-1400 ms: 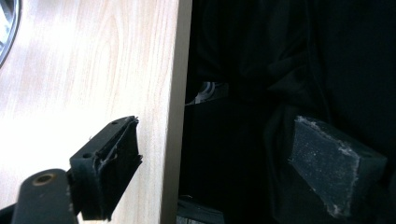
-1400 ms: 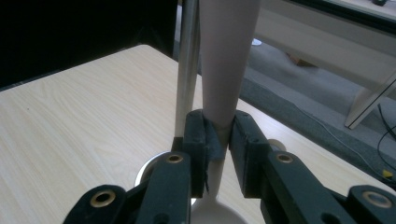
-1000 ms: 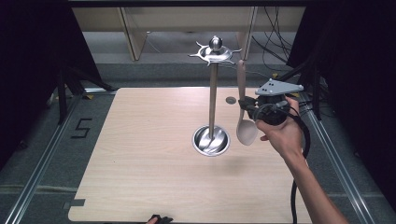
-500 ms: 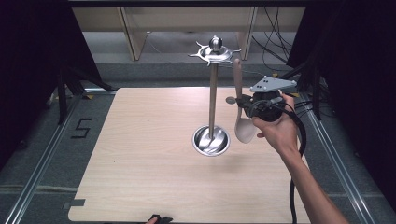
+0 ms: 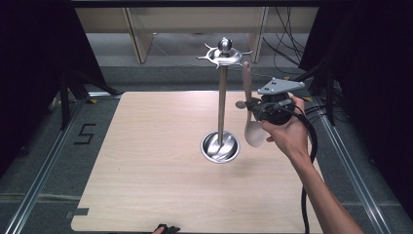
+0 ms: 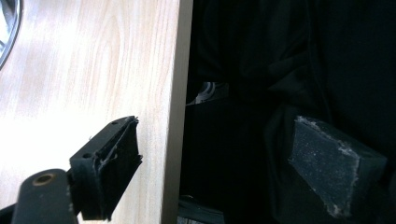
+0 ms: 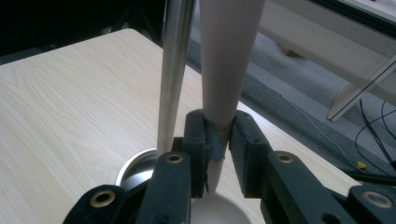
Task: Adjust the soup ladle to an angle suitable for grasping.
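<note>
**Spoon held upright beside the stand**

Left of the stand (image 5: 221, 105), the left tool (image 6: 210, 163) is kept with jaws apart at the surface (image 5: 146, 161) edge, empty. Right of the stand's pole, the spoon (image 5: 251, 114) is clamped by the right tool (image 7: 217, 140), handle up, presumably for hanging on the top hooks.

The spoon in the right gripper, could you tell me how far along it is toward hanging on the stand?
Done: the right gripper is shut on the spoon, lifted upright beside the stand. In hand: its handle tip is near the hook ring, not yet hooked. Left: hanging and releasing. The left gripper is open at the table edge.
</note>
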The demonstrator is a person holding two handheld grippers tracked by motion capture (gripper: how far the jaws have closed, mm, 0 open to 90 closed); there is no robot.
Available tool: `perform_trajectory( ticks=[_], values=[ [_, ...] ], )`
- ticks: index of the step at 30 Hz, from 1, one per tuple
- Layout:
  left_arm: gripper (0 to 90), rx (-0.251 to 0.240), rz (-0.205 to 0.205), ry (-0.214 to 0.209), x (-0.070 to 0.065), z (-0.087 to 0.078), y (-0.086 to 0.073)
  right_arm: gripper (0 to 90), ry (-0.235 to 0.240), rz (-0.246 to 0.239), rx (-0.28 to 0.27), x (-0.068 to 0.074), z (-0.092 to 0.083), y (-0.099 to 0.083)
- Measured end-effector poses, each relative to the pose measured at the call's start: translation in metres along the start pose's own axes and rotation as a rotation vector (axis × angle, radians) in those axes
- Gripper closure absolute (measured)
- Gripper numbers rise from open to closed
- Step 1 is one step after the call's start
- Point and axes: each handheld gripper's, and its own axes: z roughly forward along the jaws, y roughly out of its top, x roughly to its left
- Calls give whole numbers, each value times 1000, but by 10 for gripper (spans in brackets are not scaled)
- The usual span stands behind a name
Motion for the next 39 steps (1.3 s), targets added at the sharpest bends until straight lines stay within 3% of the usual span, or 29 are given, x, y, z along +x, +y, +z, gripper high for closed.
perform_trajectory(
  ticks=[3, 4, 6, 13, 14, 17, 18, 20, 28, 29, 31, 32, 35, 39],
  values=[
    [149, 1, -1, -8, 0, 0, 0, 775, -9, -10, 4, 0, 1, 1],
    [150, 9, 3, -44, 1, 1, 0, 775, -7, -1, 9, 0, 2, 2],
    [150, 3, 7, -21, 1, 0, 0, 775, -6, -8, 10, 0, 3, 2],
    [149, 13, 11, -36, 1, 0, 1, 775, -6, -8, 14, 2, 7, 1],
    [150, 2, 8, -20, 0, 1, 0, 775, -3, -2, 14, 2, 7, 0],
    [149, 8, -2, -45, 0, 1, 0, 774, -3, 4, 11, 2, 7, 0],
    [149, 3, 8, -28, 1, 1, 1, 774, -10, 7, -3, 3, 8, -1],
    [150, 6, 5, -5, 0, 0, 1, 774, 3, 7, -11, 3, 9, -1],
    [149, 1, 1, -2, 0, 1, 0, 772, 35, 37, -28, 5, 7, -6],
    [150, 9, -1, -42, 0, 2, 0, 771, 30, 38, -43, 6, 7, -7],
    [150, 10, -1, -48, 0, 2, 0, 771, 30, 41, -51, 6, 7, -8],
    [149, 4, 6, -23, 0, 1, 0, 771, 40, 52, -49, 7, 7, -8],
    [149, 1, 1, -1, -1, 1, 0, 770, 55, 56, -46, 7, 6, -10],
    [150, 1, 1, -2, -1, 1, 0, 770, 46, 53, -69, 7, 6, -11]
  ],
)
